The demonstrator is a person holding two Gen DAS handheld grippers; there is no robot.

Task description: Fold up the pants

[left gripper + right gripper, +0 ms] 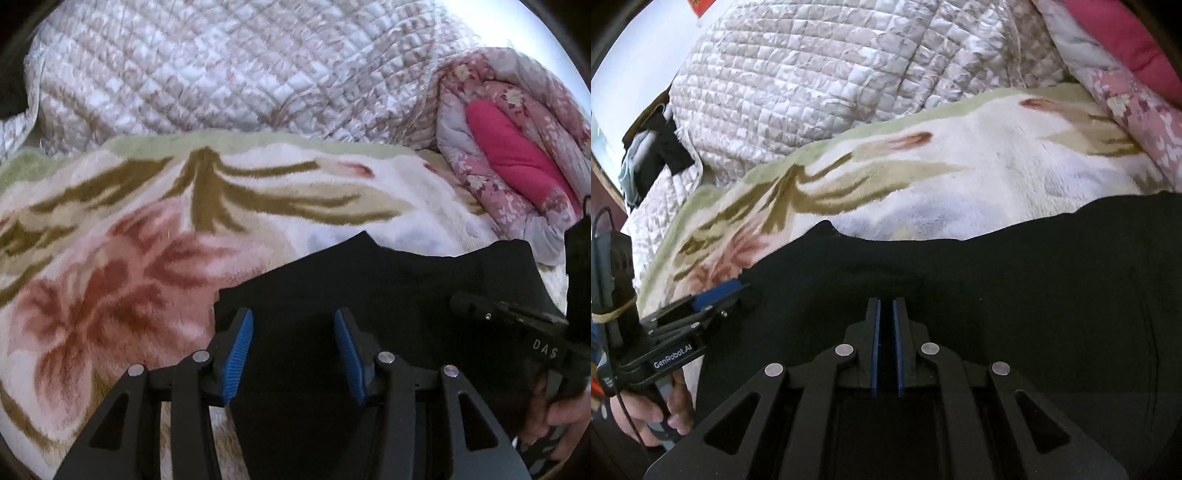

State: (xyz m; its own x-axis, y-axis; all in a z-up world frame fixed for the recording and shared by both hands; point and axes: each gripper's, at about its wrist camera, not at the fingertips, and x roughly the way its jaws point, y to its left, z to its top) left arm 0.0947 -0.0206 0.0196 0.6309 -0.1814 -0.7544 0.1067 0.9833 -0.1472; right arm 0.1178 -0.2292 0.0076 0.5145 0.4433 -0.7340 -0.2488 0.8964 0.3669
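Black pants (369, 280) lie flat on a floral fleece blanket (110, 236); they fill the lower half of the right wrist view (1015, 273). My left gripper (293, 319) is open, its blue pads wide apart just over the pants near their left edge. It also shows in the right wrist view (720, 291) at the left. My right gripper (885, 301) has its blue pads nearly together over the pants; I cannot see cloth between them. It shows in the left wrist view (476, 302) at the right.
A white quilted cover (221, 74) is bunched behind the blanket. A pink floral duvet (517, 155) is rolled at the back right. Dark clothes (653, 155) hang at the far left. A hand (653, 410) holds the left gripper's handle.
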